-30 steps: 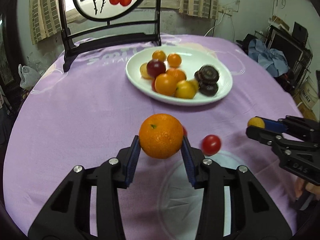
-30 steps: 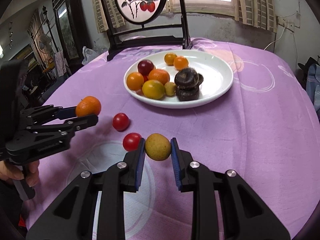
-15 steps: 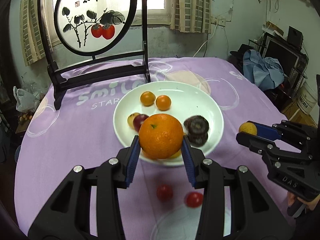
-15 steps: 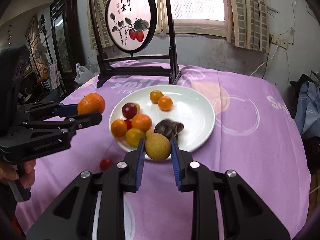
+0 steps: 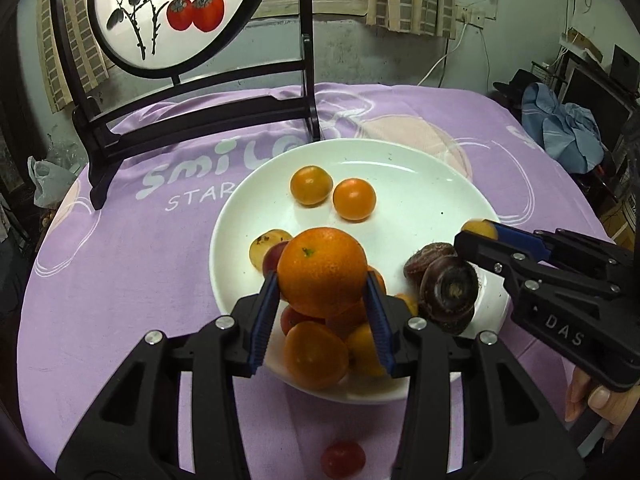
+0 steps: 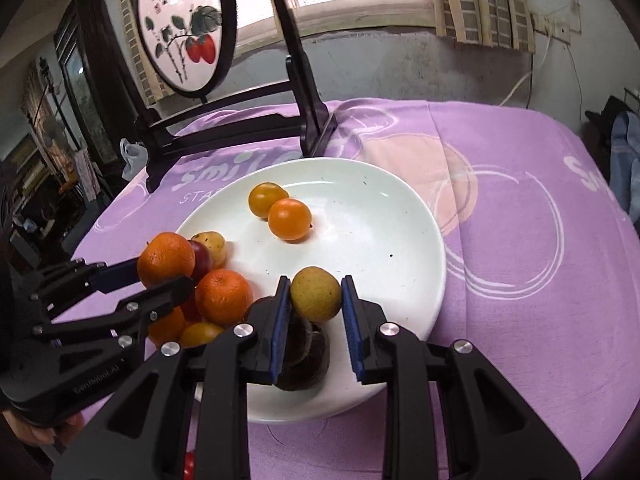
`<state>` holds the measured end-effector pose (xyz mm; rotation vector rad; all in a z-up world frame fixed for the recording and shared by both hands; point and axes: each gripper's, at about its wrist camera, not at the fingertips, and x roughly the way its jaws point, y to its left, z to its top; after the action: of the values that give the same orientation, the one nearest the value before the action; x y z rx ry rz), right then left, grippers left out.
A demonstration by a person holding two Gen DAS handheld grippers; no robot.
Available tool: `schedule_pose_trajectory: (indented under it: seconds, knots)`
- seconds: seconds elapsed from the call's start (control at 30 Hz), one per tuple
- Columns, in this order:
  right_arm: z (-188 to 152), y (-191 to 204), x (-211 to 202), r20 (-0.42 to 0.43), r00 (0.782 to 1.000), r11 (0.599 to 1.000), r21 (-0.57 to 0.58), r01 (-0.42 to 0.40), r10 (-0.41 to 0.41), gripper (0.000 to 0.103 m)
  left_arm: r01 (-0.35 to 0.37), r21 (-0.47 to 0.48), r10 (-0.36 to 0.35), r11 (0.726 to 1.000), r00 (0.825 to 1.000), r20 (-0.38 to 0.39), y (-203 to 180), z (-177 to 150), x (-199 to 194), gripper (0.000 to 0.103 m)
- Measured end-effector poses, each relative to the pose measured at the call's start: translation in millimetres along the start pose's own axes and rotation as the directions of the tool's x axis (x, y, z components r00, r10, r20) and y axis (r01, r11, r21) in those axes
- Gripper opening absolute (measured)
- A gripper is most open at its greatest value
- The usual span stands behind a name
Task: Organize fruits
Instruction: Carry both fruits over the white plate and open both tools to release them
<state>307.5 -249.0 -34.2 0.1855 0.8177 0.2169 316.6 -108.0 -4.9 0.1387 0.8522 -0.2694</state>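
An orange (image 5: 322, 272) is held above the near-left pile of fruit on the white plate (image 5: 420, 184). A small yellow-green fruit (image 6: 316, 293) is carried over the plate's near side, above two dark wrinkled fruits (image 5: 448, 286). Two small oranges (image 5: 332, 196) are seen apart at the back. A red tomato (image 5: 343, 458) is left on the desk.

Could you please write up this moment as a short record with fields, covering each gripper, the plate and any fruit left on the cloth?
left gripper: jaws opening, large orange between the fingers, above the piled fruit
right gripper: jaws opening, small yellow-green fruit between the fingers, over the dark fruits
plate: white, on purple tablecloth, two small oranges apart at the back
off the plate: one red tomato on the cloth
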Motion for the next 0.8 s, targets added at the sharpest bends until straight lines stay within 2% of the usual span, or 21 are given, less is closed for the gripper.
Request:
schedule_pose_trajectory:
  seconds: [0.03,0.07,0.13,0.23,0.33,0.5,0.67,0.8]
  knots:
    - [0.3,-1.8,0.3,-0.003,1.0,1.0,0.012,-0.002,0.002,0.03,-0.003,-0.002,0.003,1.0,1.0,0.004,-0.3,-0.1,-0.7,0.047]
    - [0.2,-3.4,-0.4,-0.004,1.0,1.0,0.02,-0.005,0.005,0.03,-0.001,-0.005,0.001,1.0,1.0,0.011,-0.1,-0.5,-2.7,0.059]
    - [-1.7,-4.6,-3.4,-0.005,1.0,1.0,0.025,-0.009,0.009,0.031,-0.016,-0.011,0.017,1.0,0.999,0.045,1.5,-1.2,-10.4,0.071]
    - [-5.6,-6.6,-10.7,0.004,1.0,0.999,0.032,-0.011,0.011,0.032,-0.003,-0.045,0.006,0.999,0.997,0.081,9.1,-1.3,-25.4,0.074]
    - [-11.0,-11.1,-19.3,0.018,1.0,0.999,0.052,-0.015,0.014,0.042,0.011,-0.074,-0.005,0.997,0.996,0.09,17.1,-4.4,-36.3,0.075]
    - [-25.8,-12.5,-35.7,0.006,1.0,0.998,0.061,-0.026,0.026,0.042,0.011,-0.094,-0.001,0.995,0.995,0.1,26.6,-20.7,-54.5,0.075]
    - [-58.4,-4.0,-58.7,0.005,1.0,1.0,0.005,0.016,-0.016,0.052,0.009,-0.118,0.004,0.993,0.994,0.113,31.9,-60.4,-69.7,0.075]
    - [-86.5,10.0,-69.9,-0.027,0.998,0.995,-0.08,0.054,-0.056,0.052,0.008,-0.148,0.0,0.989,0.998,0.058,35.8,-95.3,-66.8,0.075]
